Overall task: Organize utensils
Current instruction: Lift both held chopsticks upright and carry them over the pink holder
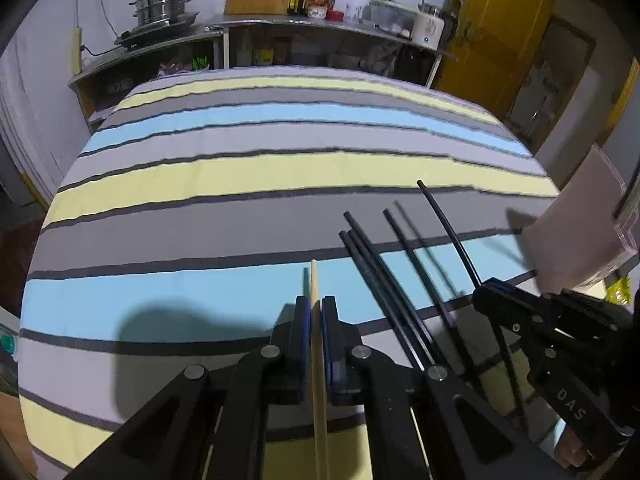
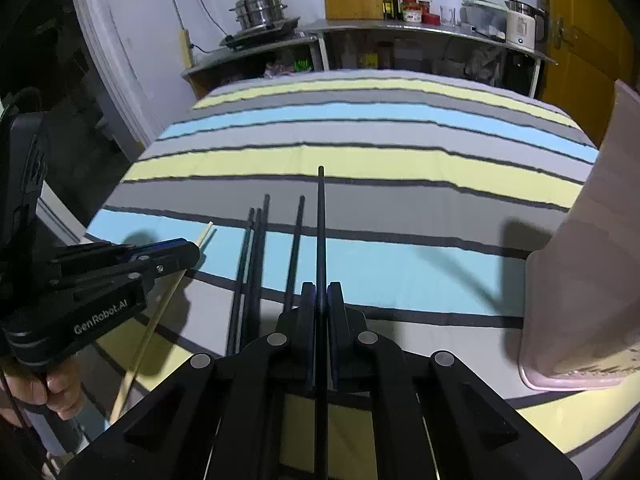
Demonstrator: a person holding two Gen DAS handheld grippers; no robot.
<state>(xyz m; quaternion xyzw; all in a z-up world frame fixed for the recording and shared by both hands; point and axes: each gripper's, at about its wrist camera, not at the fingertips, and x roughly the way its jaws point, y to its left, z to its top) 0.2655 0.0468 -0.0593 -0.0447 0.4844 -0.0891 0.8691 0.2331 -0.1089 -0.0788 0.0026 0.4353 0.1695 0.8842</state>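
The left gripper (image 1: 316, 312) had its fingers (image 1: 303, 320) clenched on a pale wooden chopstick (image 1: 315, 280), whose tip pointed toward twelve o'clock over the blue stripe of the striped cloth (image 1: 240, 176) on the tabletop. At about two o'clock from it in the left wrist view, the right gripper (image 1: 486, 286) pinched a single black chopstick (image 1: 444, 220), raised at a slant above the cloth. In the right wrist view that black chopstick ran straight up toward twelve o'clock between the clamped fingers (image 2: 308, 300). Four more black chopsticks (image 2: 256, 248) lay on the cloth (three bunched close, one a little apart) at roughly eleven o'clock from the right gripper. A pinkish upright holder (image 2: 576, 288) stood at three o'clock near the cloth's edge. A person's hand (image 2: 52, 388) gripped the left gripper's handle at eight o'clock
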